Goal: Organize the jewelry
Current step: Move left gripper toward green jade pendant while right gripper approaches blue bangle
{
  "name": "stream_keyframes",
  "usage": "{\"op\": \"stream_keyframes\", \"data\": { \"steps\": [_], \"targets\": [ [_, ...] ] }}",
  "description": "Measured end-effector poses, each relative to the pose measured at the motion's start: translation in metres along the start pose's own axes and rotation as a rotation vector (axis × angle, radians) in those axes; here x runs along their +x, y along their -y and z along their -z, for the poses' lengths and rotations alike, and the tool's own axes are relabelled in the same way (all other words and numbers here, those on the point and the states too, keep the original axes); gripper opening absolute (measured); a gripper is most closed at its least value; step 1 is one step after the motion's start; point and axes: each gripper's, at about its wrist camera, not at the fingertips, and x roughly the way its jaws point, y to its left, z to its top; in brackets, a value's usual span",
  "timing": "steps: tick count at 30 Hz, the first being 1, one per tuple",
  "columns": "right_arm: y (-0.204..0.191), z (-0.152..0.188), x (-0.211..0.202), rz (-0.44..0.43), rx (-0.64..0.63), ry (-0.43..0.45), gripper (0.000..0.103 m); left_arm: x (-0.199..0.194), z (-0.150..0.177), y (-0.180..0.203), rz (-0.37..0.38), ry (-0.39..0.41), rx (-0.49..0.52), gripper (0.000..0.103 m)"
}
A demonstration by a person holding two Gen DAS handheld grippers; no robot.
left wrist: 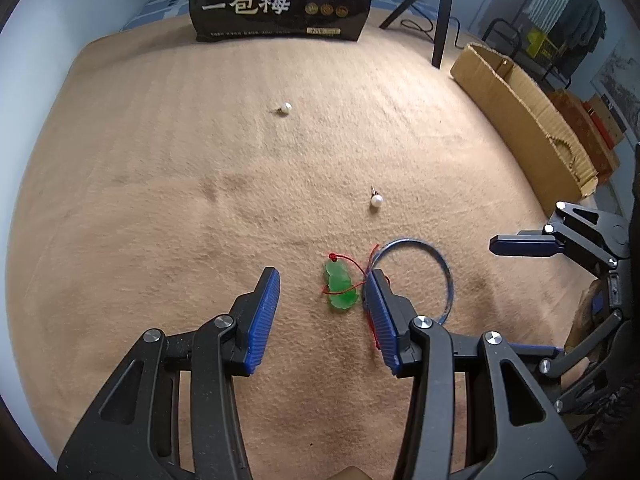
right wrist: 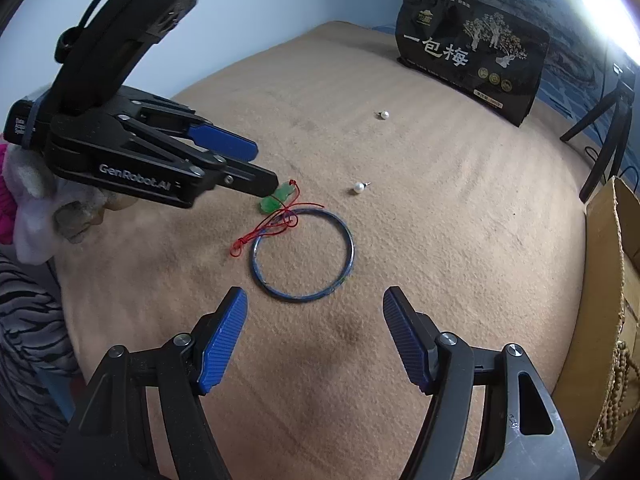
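Note:
A green jade pendant (left wrist: 339, 288) on a red cord (left wrist: 370, 264) lies on the tan blanket (left wrist: 200, 200), between the fingers of my open left gripper (left wrist: 322, 280), close to its right finger. A thin blue bangle (left wrist: 434, 268) lies just right of it, over the cord. Two pearl earrings lie farther off, one near (left wrist: 376, 200) and one far (left wrist: 285, 108). In the right wrist view my open, empty right gripper (right wrist: 315, 300) hovers just short of the bangle (right wrist: 303, 254). The left gripper (right wrist: 264, 168) reaches in above the pendant (right wrist: 275, 199).
A black snack bag (left wrist: 280, 0) stands at the blanket's far edge. A cardboard box (left wrist: 528, 120) lies along the right side, with wooden beads (right wrist: 616, 400) hanging in it. A tripod (left wrist: 436, 8) stands behind. Fabric and a soft toy (right wrist: 36, 200) sit at the left.

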Motion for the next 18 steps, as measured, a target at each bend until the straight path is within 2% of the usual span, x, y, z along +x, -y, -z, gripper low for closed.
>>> {"op": "stream_keyframes", "data": {
  "steps": [7, 9, 16, 18],
  "targets": [
    [-0.008, 0.001, 0.006, 0.019, -0.043, -0.001, 0.07, 0.008, -0.001, 0.007, -0.05, -0.007, 0.031, 0.042],
    [-0.011, 0.0, 0.007, 0.022, -0.046, 0.002, 0.07, 0.009, 0.0, 0.007, -0.064, -0.008, 0.039, 0.035],
    [-0.022, -0.006, 0.019, 0.05, -0.076, -0.002, 0.07, 0.014, 0.0, 0.006, -0.058, -0.011, 0.035, 0.034],
    [-0.023, -0.007, 0.022, 0.063, -0.087, -0.004, 0.07, 0.015, 0.001, 0.007, -0.06, -0.009, 0.04, 0.028]
  ]
}}
